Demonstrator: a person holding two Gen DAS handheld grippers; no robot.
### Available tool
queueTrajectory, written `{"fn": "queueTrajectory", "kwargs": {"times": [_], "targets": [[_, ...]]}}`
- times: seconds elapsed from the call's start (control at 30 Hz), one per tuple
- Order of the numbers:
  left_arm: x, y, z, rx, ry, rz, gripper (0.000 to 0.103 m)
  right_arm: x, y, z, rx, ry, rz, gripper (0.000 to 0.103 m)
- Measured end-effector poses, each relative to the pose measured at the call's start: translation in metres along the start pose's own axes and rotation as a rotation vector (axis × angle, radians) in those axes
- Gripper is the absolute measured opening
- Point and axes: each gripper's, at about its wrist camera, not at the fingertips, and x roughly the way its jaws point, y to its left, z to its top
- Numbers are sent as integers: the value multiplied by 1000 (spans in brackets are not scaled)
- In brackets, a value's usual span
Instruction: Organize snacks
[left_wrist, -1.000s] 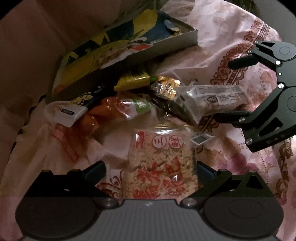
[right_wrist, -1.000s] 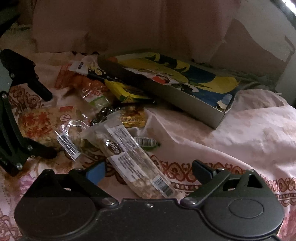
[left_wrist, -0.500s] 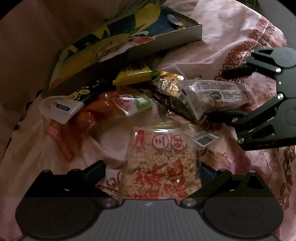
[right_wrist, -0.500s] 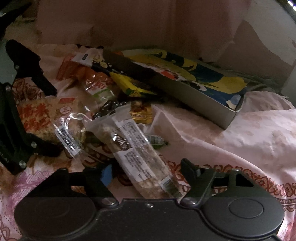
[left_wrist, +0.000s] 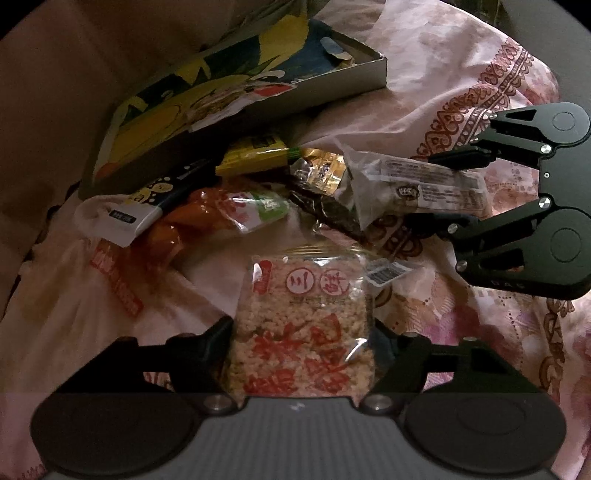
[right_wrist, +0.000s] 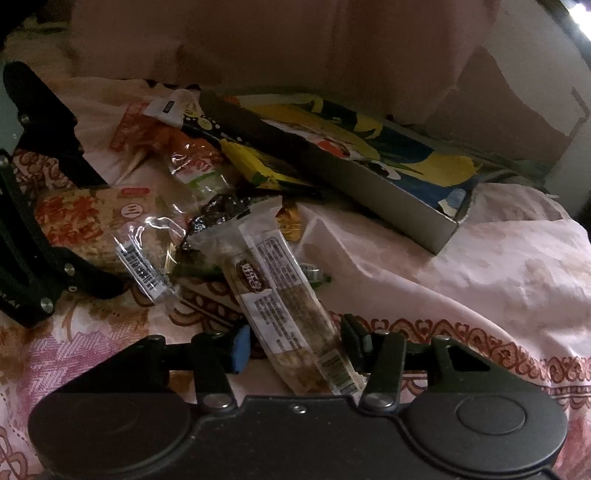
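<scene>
Now both grippers flank one snack each: the left gripper (left_wrist: 301, 343) has its two fingers set against the sides of a clear square pack of puffed rice (left_wrist: 303, 332) lying on the pink patterned cloth (left_wrist: 461, 85), while the right gripper (right_wrist: 295, 347) has its fingers narrowed around the near end of one long clear-wrapped bar (right_wrist: 284, 295), though in this dim light I cannot tell whether either is pressing firmly. Behind them lies a loose heap of perhaps five more packets beside one shallow open box (right_wrist: 399, 192) with a yellow-and-blue printed lining.
</scene>
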Motion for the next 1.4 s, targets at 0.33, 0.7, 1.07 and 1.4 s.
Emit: {"fn": "queueTrajectory", "kwargs": {"times": [0.33, 0.7, 1.07, 1.4], "targets": [[-17, -4, -6, -67, 10, -48, 77, -17, -4, -4, 60, 2, -39, 50], [-47, 2, -17, -166, -19, -88, 77, -45, -6, -6, 133, -20, -67, 48], [-78, -1, -20, -189, -131, -23, 77, -71, -14, -5, 213, -100, -97, 48], [-96, 6, -10, -223, -256, 46, 77, -86, -25, 7, 309, -220, -130, 48]]}}
